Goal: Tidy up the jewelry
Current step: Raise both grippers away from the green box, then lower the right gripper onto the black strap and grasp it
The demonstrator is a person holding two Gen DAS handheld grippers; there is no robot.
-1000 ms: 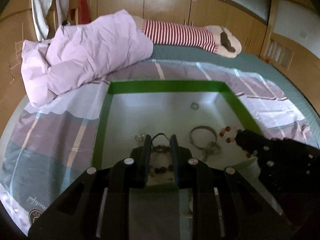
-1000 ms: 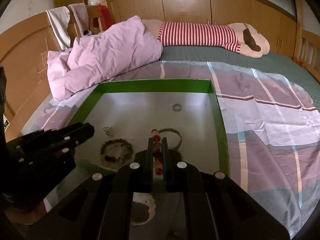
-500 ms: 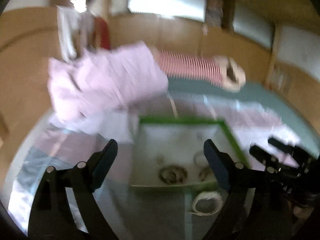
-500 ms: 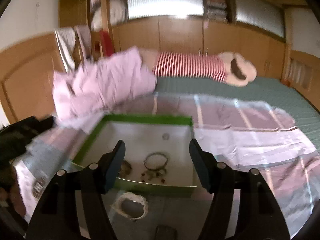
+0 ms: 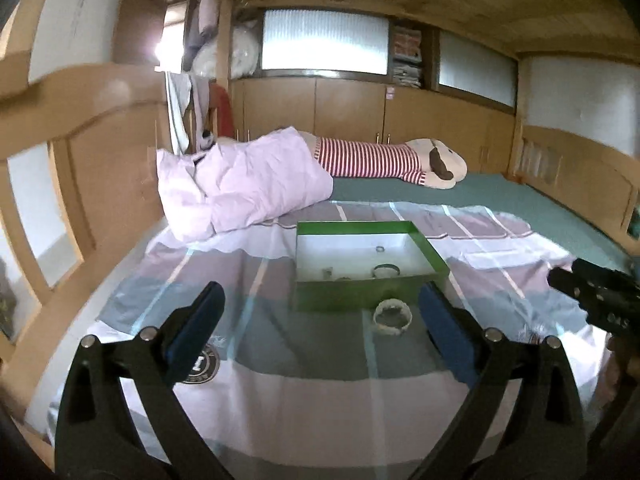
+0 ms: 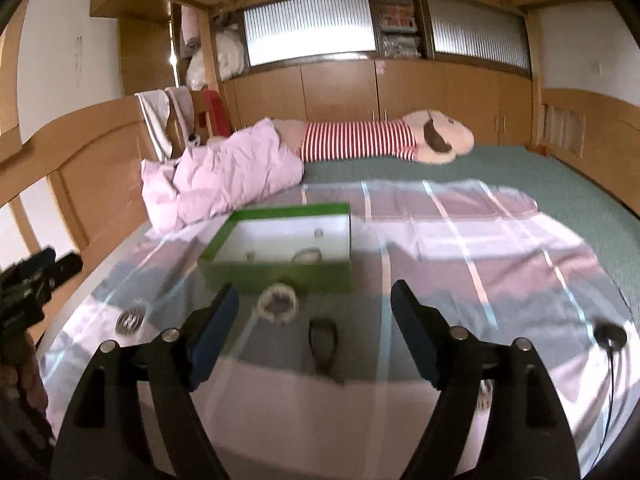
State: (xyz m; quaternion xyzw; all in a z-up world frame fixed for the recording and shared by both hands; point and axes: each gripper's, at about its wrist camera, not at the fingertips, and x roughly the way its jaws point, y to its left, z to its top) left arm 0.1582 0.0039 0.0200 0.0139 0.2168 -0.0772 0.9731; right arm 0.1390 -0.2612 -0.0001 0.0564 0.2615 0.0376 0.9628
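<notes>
Bedroom, bed [image 5: 520, 192] with striped sheet [image 5: 280, 360], both hand-held grippers raised above near edge.

Far left: wooden headboard [image 5: 100, 168]; pink duvet [image 5: 248, 180] bunched against it, well behind green box. Round dark logo patch [image 5: 202, 366] printed on sheet, low left in left wrist view.

Left hand-held gripper [image 5: 320, 320]: released, jaws spread wide, blue pads [image 5: 196, 332] bare, nothing between them. Seen also at left edge of right wrist view [image 6: 36, 276].

Centre: green box [image 5: 360, 300] with white interior, resting on sheet. Inside: dark bangle [image 5: 386, 270] near front wall, small ring [image 5: 380, 249] toward back, further small pieces at front left, too small to identify. Pale beaded bracelet [image 5: 393, 317] lying on sheet just in front of box, outside it. Dark looped piece [image 6: 323, 340], blurred, on sheet nearer than bracelet, visible in right wrist view only.

Behind: striped plush toy [image 5: 392, 160] stretched across far side of bed.

Right hand-held gripper [image 6: 316, 320]: released, jaws wide apart, empty. Visible at right edge of left wrist view [image 5: 592, 296].

Far right: small black round object [image 6: 610, 335] with thin cord, on sheet.
</notes>
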